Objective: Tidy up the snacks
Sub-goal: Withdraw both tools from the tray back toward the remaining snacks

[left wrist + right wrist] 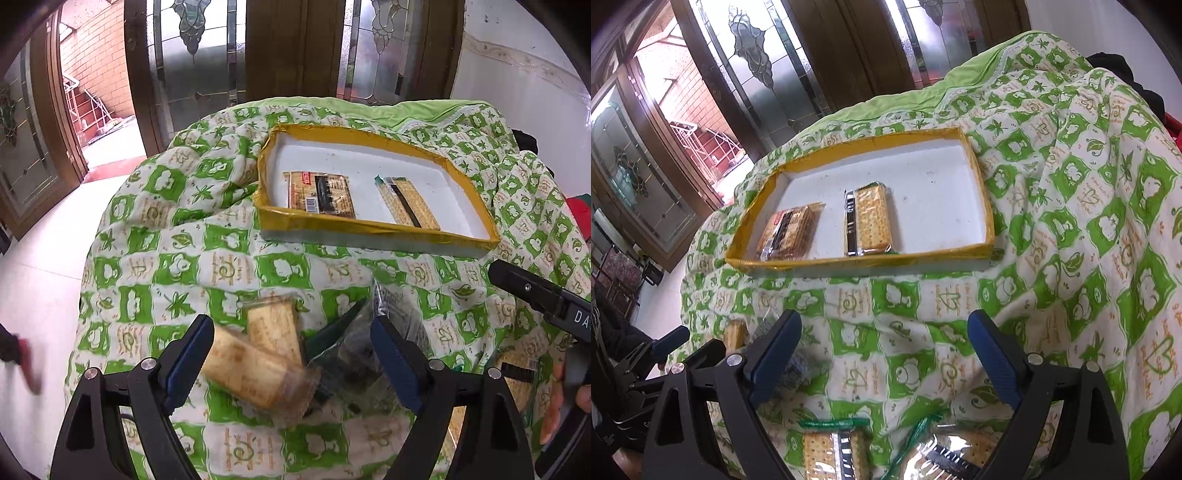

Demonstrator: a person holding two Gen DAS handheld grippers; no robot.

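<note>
Nearest my left gripper [291, 354]: two cracker packs [258, 362] between its open, empty jaws, long axes slanting across the gap. Right gripper [884, 354] open, empty. Tray [373, 225] lies ahead.

Both wrist cams sit low over quilt [229, 258], facing fwd toward doors; both share tray [982, 206].

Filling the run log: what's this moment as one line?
left claw open over packs | right claw open, empty | tray holds two packs
</note>
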